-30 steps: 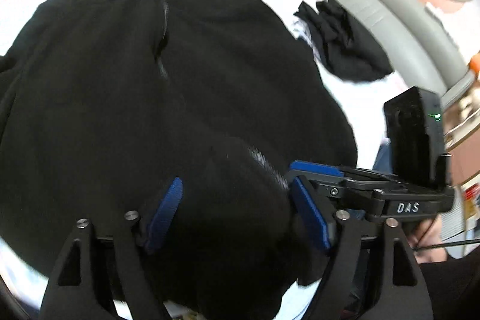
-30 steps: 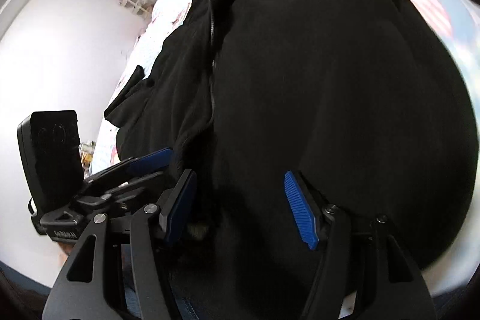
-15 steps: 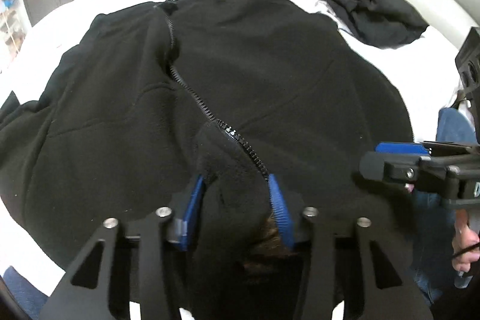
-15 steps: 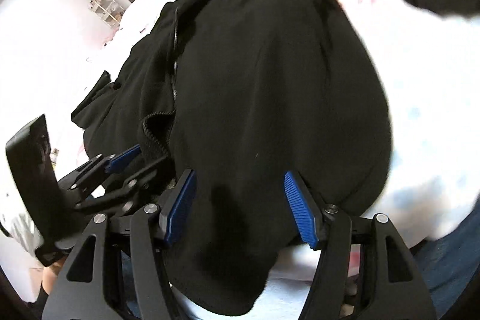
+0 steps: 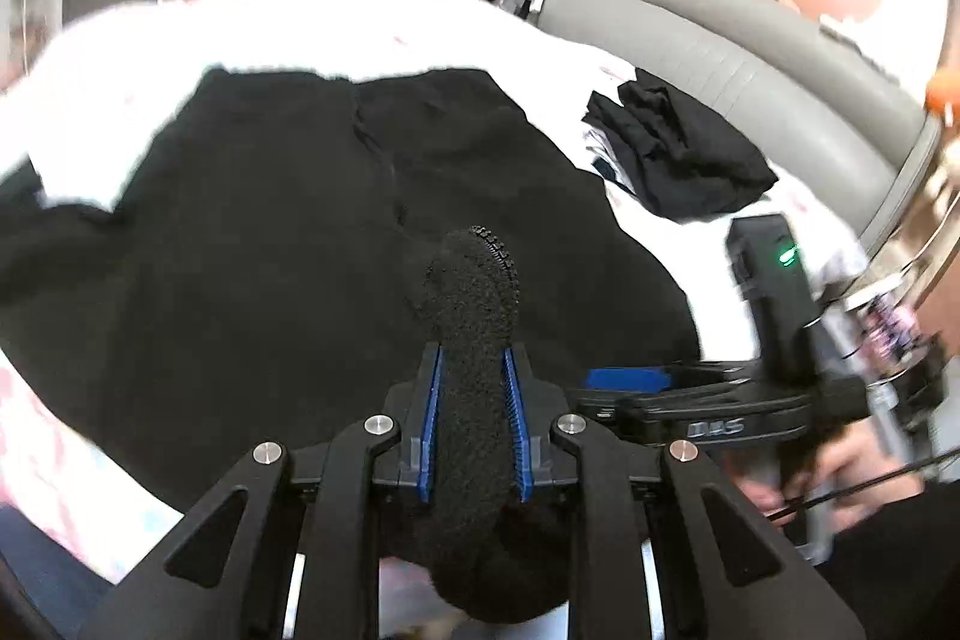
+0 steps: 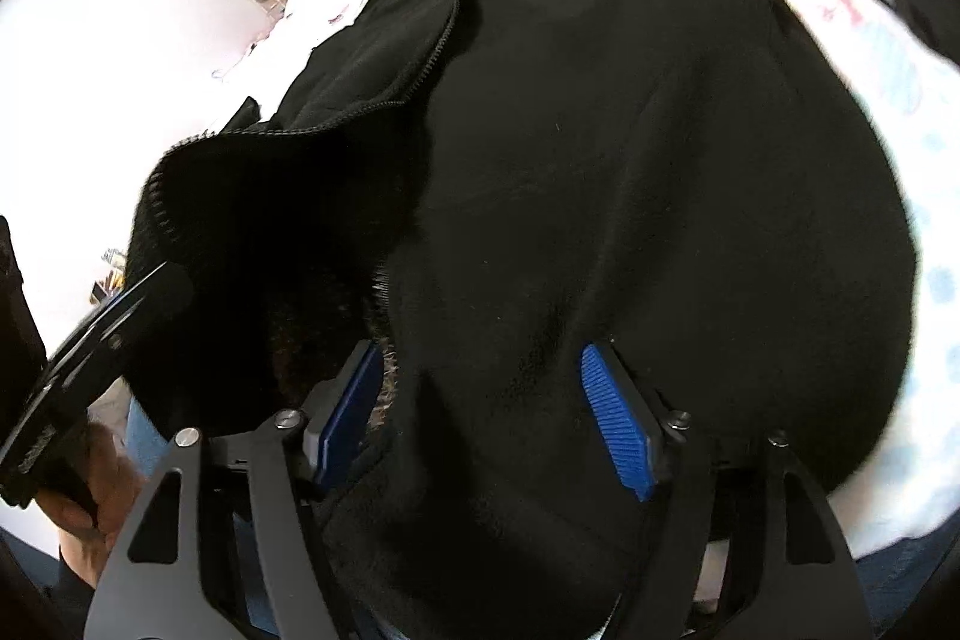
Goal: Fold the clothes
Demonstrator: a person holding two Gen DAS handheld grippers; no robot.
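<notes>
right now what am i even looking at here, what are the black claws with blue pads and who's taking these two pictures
These are two hand-held grippers, not a robot: a person carries one in each hand, and each has a wide-angle camera looking along its two fingers. One picture comes from the left gripper, the other from the right gripper. On the white patterned bed sheet lies a black fleece zip-up jacket; a smaller crumpled black garment sits near the grey padded headboard. The left gripper's jaws are closing on a fold of jacket beside the zipper. The right gripper's jaws are opening, with jacket fabric between them.
</notes>
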